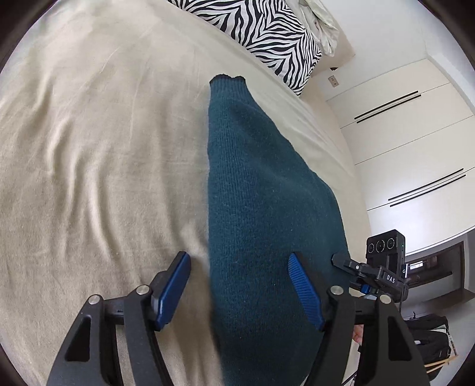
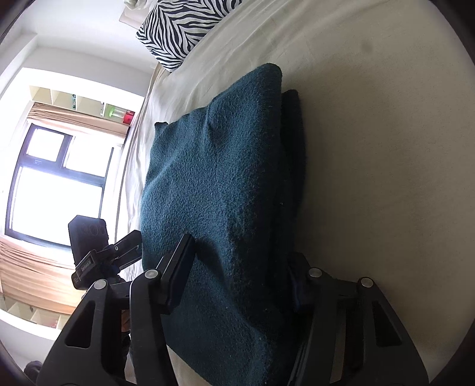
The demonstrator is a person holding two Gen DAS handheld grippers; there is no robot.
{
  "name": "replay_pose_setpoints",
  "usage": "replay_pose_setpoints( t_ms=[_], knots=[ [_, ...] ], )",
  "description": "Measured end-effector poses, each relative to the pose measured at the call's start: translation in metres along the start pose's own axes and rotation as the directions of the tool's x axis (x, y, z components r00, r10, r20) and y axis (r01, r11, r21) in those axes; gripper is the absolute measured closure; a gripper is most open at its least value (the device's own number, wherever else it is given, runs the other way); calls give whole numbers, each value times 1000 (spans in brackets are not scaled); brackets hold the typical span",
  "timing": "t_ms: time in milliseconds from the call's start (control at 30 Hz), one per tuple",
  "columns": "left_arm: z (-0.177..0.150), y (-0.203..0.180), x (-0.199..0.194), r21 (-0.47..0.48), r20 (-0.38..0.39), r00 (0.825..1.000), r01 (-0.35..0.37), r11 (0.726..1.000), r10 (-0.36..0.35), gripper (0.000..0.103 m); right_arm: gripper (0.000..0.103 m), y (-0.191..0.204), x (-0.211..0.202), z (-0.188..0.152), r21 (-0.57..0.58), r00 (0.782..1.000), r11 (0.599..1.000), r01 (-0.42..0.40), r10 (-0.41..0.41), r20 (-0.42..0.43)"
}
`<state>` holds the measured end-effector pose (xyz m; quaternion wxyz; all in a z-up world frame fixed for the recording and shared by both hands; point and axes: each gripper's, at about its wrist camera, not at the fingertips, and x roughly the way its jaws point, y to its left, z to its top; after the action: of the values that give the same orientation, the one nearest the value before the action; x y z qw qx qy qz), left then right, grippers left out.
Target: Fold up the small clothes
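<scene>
A dark teal knitted garment (image 1: 261,207) lies folded on the beige bed sheet (image 1: 89,163). My left gripper (image 1: 240,288) is open, its blue pads (image 1: 173,292) straddling the garment's near left edge. In the right wrist view the garment (image 2: 219,193) shows stacked layers. My right gripper (image 2: 240,276) is open around the garment's near end, one finger (image 2: 178,267) over the top and the other partly hidden beside the lower layers. The right gripper's body (image 1: 383,267) shows at the garment's right edge in the left wrist view, and the left gripper's body (image 2: 95,252) shows in the right wrist view.
A zebra-striped pillow (image 1: 261,32) lies at the head of the bed, also in the right wrist view (image 2: 178,26). White wardrobe doors (image 1: 409,142) stand to the right. A window (image 2: 56,184) with tan curtains is to the left. The bed edge runs close beside the garment.
</scene>
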<state>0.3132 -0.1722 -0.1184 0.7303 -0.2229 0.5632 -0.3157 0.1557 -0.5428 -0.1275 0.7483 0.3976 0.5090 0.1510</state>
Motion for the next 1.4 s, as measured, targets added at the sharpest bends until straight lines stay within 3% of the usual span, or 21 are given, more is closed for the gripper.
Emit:
replay_pose_setpoints(
  t_ms=[100, 200, 300, 433, 533, 600, 667, 833, 967, 1167, 1400],
  knots=[
    [-1, 7, -5, -31, 14, 999, 51, 998, -50, 35, 55, -6, 0, -2, 5, 1000, 1000, -27, 27, 12],
    [-2, 10, 5, -36, -29, 992, 125, 992, -126, 34, 56, -7, 1, -4, -9, 999, 999, -31, 31, 16],
    [-1, 3, 18, -21, -78, 978, 195, 981, -196, 24, 56, -8, 1, -4, -12, 999, 999, -46, 46, 17],
    [4, -10, 26, -20, -100, 974, 203, 979, -204, 12, 56, -9, 1, -4, -16, 998, 998, -62, 62, 13],
    [7, -16, 36, -19, -110, 978, 176, 984, -177, 12, 56, -8, 3, -1, -4, 998, 998, -58, 58, -3],
    [9, -15, 38, -63, -93, 981, 168, 984, -173, 17, 56, -6, 5, 1, 2, 999, 999, -40, 40, -13],
    [8, -10, 38, -85, -85, 987, 127, 988, -134, 39, 57, -3, 7, 2, 6, 1000, 1000, -24, 24, -16],
    [2, -14, 34, -47, -98, 990, 96, 994, -101, 52, 74, 0, 9, 1, 13, 1000, 1000, 17, -17, -14],
    [-1, -24, 26, -29, -98, 992, 82, 996, -84, 61, 79, 10, 3, -5, -15, 997, 997, 72, -72, 0],
    [-14, -44, -19, 50, -77, 997, 27, 998, -23, 63, 81, 54, -9, -19, -91, 987, 983, 160, -160, 13],
    [-46, -40, -113, 124, -37, 999, -7, 992, 12, 62, 81, 121, -21, -67, -164, 994, 980, 113, -112, 18]
  ],
)
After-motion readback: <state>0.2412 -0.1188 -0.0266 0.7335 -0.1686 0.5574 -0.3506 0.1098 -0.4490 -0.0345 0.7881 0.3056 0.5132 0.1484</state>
